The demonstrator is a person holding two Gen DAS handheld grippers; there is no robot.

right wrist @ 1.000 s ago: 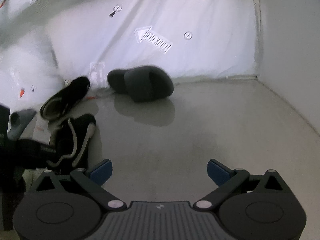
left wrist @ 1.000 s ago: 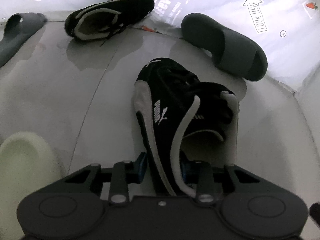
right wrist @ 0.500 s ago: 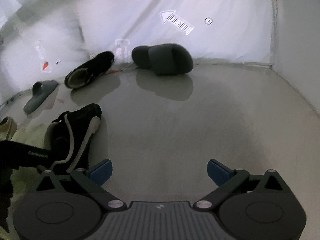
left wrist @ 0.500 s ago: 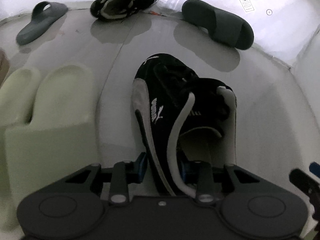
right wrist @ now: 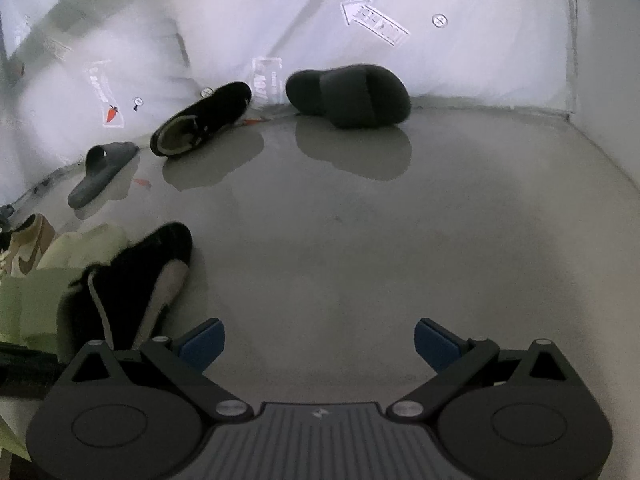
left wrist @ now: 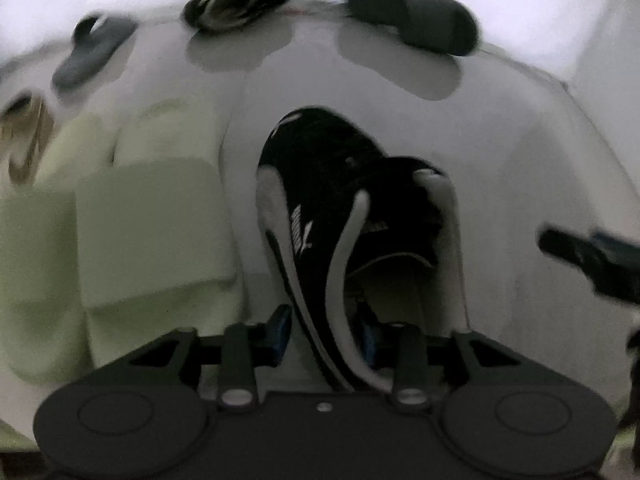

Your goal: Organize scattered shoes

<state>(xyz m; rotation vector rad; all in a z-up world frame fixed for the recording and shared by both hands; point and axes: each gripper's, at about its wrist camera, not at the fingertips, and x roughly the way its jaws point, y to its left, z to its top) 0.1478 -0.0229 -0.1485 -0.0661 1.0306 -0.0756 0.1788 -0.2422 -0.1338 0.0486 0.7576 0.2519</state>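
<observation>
Jaws clamped, sneaker (left wrist: 320, 216) now beside slides (left wrist: 152, 224).

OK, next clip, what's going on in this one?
A person is tidying shoes on a grey floor with two handheld tools. The left tool is shut on the collar of a black sneaker, beside a pair of pale green slides. The right tool is open and holds nothing. Its matching black sneaker and two dark grey slides lie scattered by the white backdrop.
</observation>
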